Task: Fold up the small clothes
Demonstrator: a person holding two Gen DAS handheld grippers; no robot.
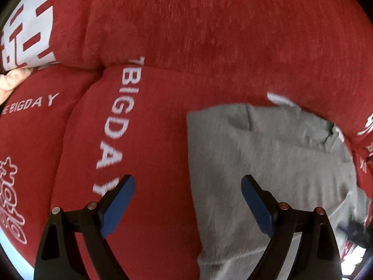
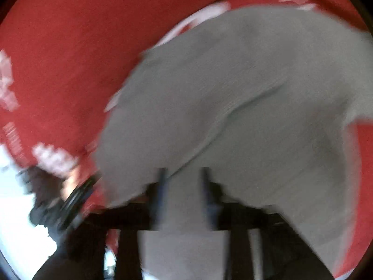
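A grey garment [image 1: 268, 163] lies flat on a red cover, with a straight folded edge on its left side. My left gripper [image 1: 187, 179] hangs over that edge, open wide; its blue pads [image 1: 119, 205] hold nothing, one above the red cover and one above the grey cloth. In the right wrist view the grey garment [image 2: 233, 93] fills most of the blurred picture. My right gripper [image 2: 183, 170] is low over it with its fingers apart. Grey cloth shows in the gap, and nothing looks pinched.
The red cover [image 1: 209, 35] carries white lettering and rises in soft bulges. A person's fingers [image 1: 9, 81] show at the far left edge. A hand on a black device [image 2: 70, 186] sits at the lower left of the right wrist view. Bright floor shows past the cover's edge.
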